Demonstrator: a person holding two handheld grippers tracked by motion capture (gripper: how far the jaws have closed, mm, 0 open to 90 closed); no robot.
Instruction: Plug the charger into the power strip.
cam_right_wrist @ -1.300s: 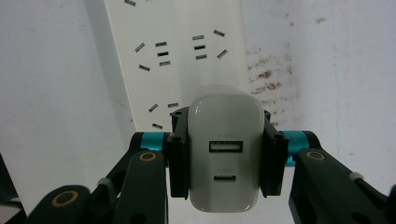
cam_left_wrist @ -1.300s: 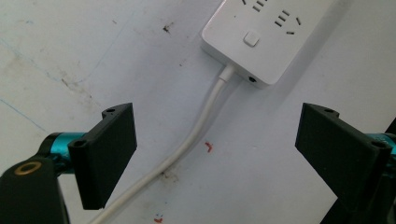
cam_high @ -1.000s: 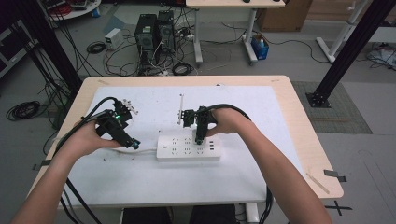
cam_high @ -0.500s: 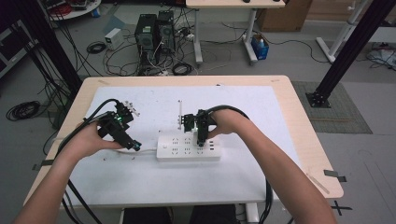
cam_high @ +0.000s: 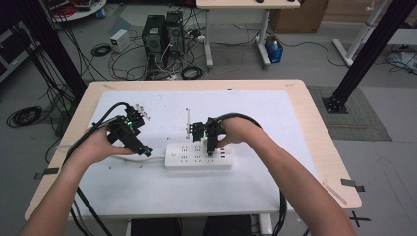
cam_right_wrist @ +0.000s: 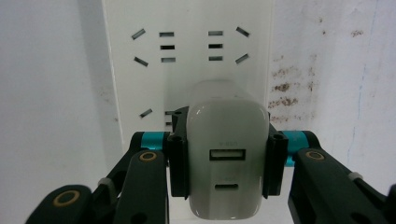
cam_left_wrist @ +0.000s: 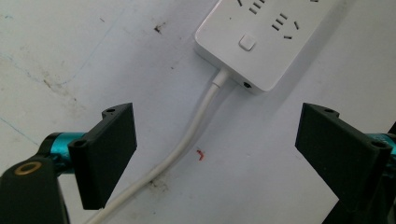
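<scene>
- Right tongs (cam_right_wrist: 226, 154) clamped on a white charger (cam_right_wrist: 226, 140), held over the strip (cam_high: 198, 156), which lies mid-desk (cam_high: 295, 98)
- Charger sits right above the sockets; can't tell if its pins are in yet, so likely plugging in is underway or nearly done
- Left tongs (cam_left_wrist: 215, 149) spread wide, gripping nothing, hovering by the strip's switch end, its cord (cam_left_wrist: 187, 140) running between the jaws
- Left to do, by my guess: seat the charger, let go
</scene>
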